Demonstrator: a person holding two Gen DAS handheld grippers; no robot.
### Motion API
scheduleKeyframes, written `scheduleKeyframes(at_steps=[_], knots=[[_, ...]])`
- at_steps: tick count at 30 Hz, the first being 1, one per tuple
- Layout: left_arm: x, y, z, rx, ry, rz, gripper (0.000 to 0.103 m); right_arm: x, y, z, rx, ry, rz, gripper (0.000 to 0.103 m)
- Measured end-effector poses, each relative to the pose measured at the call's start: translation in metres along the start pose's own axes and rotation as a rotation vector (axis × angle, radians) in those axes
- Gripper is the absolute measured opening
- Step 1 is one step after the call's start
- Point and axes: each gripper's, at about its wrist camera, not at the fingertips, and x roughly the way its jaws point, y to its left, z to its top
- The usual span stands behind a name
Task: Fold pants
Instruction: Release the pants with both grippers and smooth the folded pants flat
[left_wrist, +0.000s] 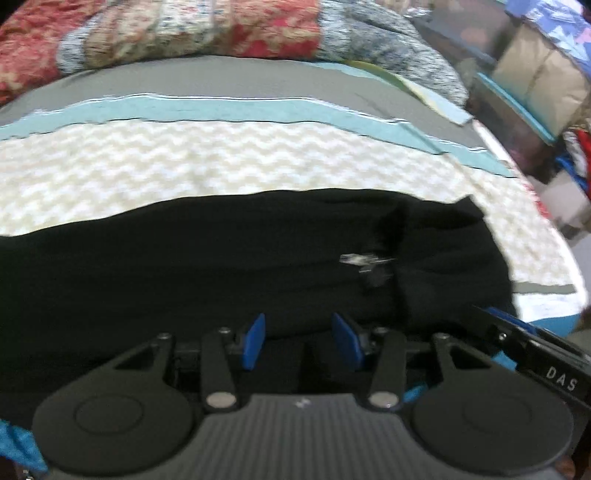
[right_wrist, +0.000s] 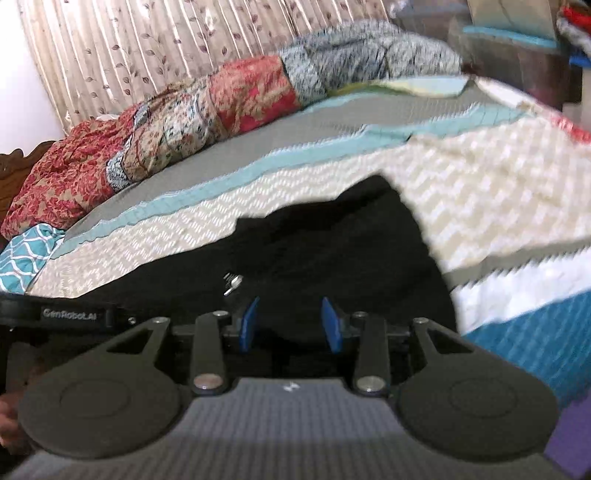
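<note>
Black pants (left_wrist: 221, 258) lie flat across the bed, running left to right, with a small metal clasp (left_wrist: 364, 262) near their right end. My left gripper (left_wrist: 300, 341) is open and empty, its blue pads just above the near edge of the pants. In the right wrist view the pants (right_wrist: 332, 251) fill the middle, and the clasp (right_wrist: 232, 283) shows to the left. My right gripper (right_wrist: 290, 325) is open and empty over the pants' right end. The right gripper's body (left_wrist: 535, 354) shows at the right in the left wrist view.
The bed cover (left_wrist: 221, 162) has cream zigzag, teal and grey bands. A red floral and grey quilt (left_wrist: 184, 33) is bunched along the far side. Boxes and clutter (left_wrist: 532, 81) stand beyond the bed's right edge. A curtain (right_wrist: 184, 48) hangs behind the bed.
</note>
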Motion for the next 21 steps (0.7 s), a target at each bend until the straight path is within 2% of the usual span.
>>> scheduleKeyframes(at_steps=[4,8,10,13,16,18,20,21], knots=[[-0.004,0.025,-0.008,-0.021,-0.007,0.075,0.044,0.015,0.018,-0.007,0.013,0.041,0.001,0.041],[-0.009,0.050,-0.018,-0.050,-0.008,0.113,0.044,0.029,0.023,-0.016,0.041,0.091,-0.018,0.050],[-0.012,0.060,-0.023,-0.056,-0.012,0.129,0.046,0.039,0.023,-0.023,0.081,0.115,-0.042,0.050],[-0.014,0.072,-0.029,-0.068,-0.017,0.143,0.050,0.039,0.023,-0.027,0.100,0.084,-0.054,0.053],[-0.014,0.084,-0.036,-0.079,-0.019,0.147,0.053,0.039,0.031,-0.031,0.119,0.063,-0.053,0.067],[-0.012,0.093,-0.042,-0.091,-0.015,0.143,0.055,0.038,0.031,-0.035,0.135,0.042,-0.021,0.086],[-0.010,0.101,-0.050,-0.095,-0.010,0.134,0.056,0.037,0.029,-0.041,0.154,0.007,0.026,0.092],[-0.009,0.104,-0.053,-0.090,-0.012,0.131,0.056,0.037,0.032,-0.046,0.162,-0.015,0.031,0.092]])
